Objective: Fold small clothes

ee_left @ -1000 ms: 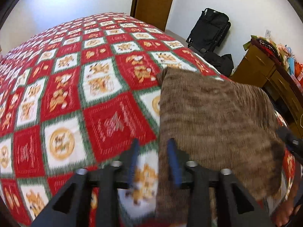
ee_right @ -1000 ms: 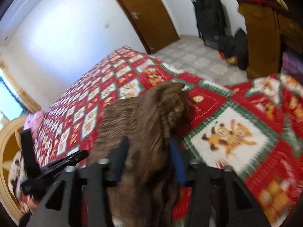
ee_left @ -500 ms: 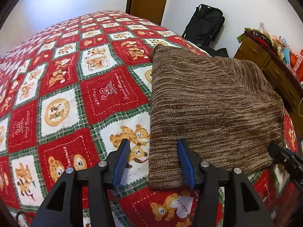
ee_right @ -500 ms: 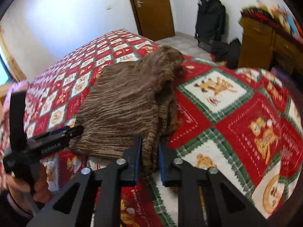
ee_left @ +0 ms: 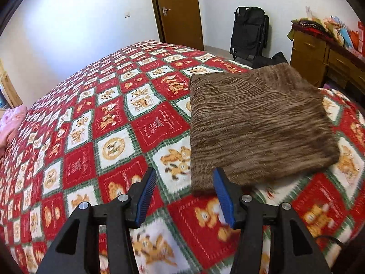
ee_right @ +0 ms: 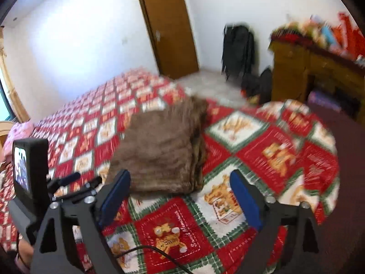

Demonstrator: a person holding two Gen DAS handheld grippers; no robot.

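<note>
Blue-padded fingers [ee_left: 149, 188] of my left gripper [ee_left: 184, 190] stood spread and empty, the near left corner of the folded brown knit garment [ee_left: 253, 127] lying just ahead between their tips. My right gripper [ee_right: 180, 190] was likewise spread wide, gripping nothing, with the same garment [ee_right: 162, 155] ahead and slightly left of its centre line. The bundle rested flat on the red teddy-bear bedspread [ee_left: 95, 137], its stacked fold edges facing right. Its length ran away from me. I judged the left gripper nearer for any further fold.
</note>
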